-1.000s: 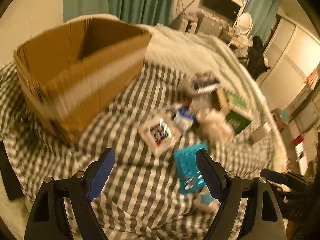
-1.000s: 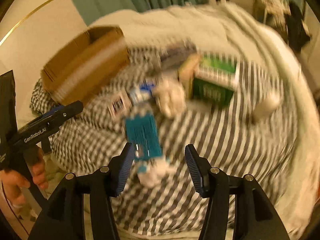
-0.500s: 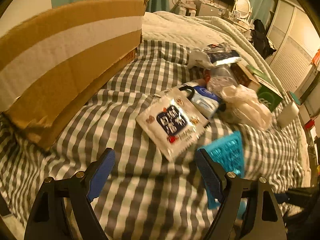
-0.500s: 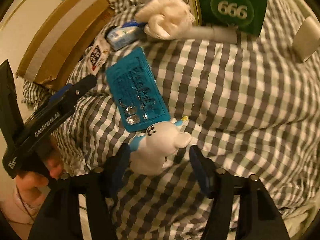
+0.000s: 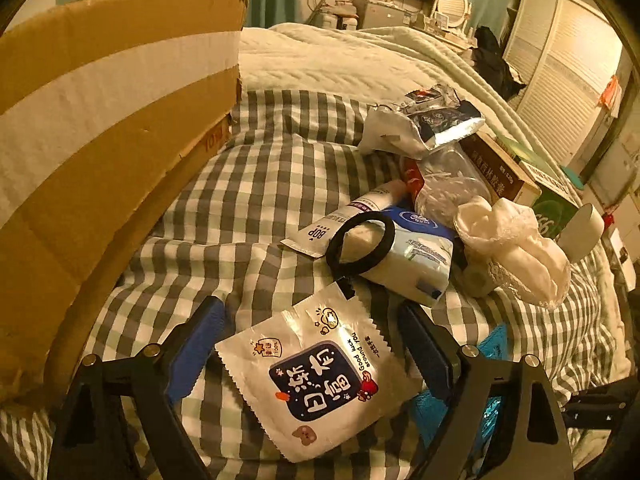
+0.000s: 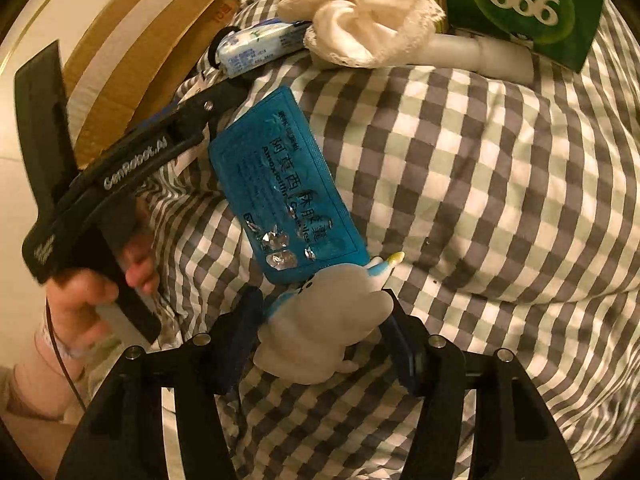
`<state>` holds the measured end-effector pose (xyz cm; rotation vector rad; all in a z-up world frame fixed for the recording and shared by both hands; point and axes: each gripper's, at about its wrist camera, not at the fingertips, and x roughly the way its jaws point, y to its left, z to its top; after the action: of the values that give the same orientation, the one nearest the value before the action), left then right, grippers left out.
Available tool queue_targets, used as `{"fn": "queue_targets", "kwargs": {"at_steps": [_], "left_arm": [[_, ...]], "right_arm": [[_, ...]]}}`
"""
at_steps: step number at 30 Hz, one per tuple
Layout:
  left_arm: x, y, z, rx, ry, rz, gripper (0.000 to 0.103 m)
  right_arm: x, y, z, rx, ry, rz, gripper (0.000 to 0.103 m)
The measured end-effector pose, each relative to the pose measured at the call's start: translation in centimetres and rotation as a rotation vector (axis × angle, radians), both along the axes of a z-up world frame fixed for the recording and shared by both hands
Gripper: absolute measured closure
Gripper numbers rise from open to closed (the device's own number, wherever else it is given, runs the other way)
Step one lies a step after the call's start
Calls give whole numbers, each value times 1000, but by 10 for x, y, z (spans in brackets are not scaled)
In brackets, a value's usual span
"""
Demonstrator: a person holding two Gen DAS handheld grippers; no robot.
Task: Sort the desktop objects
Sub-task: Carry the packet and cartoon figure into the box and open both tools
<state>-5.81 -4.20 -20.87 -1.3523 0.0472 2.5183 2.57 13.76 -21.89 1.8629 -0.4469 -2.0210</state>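
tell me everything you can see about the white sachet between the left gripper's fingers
The white sachet is a flat, glossy foil-looking packet with zigzag-cut edges and a dark blue label bearing white characters, small cartoon stickers and the words "Good luck". It lies face up and skewed on the checked bedsheet, between the open fingers of the left gripper, which do not press it. Its far corner points towards a black hair tie.

Grey-checked bedcover (image 6: 480,184), teal blister pack (image 6: 280,184) (silver foil spots).
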Motion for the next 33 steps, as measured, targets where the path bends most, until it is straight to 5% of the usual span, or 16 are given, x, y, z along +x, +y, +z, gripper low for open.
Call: {"fn": "queue_targets", "kwargs": {"at_steps": [7,13,19,33], "left_arm": [[11,-6,9,32,-29,-20,56],[29,-17,17,57,-57,-2,73],[54,-30,19,94,-102,30,81],[73,-48,82,152,20,49,83]], "right_arm": [[9,7,14,25,23,5,45],[28,11,28,41,47,-10,45],[52,11,48,57,100,-14,45],[39,-12,111,71,272,16,45]]}}
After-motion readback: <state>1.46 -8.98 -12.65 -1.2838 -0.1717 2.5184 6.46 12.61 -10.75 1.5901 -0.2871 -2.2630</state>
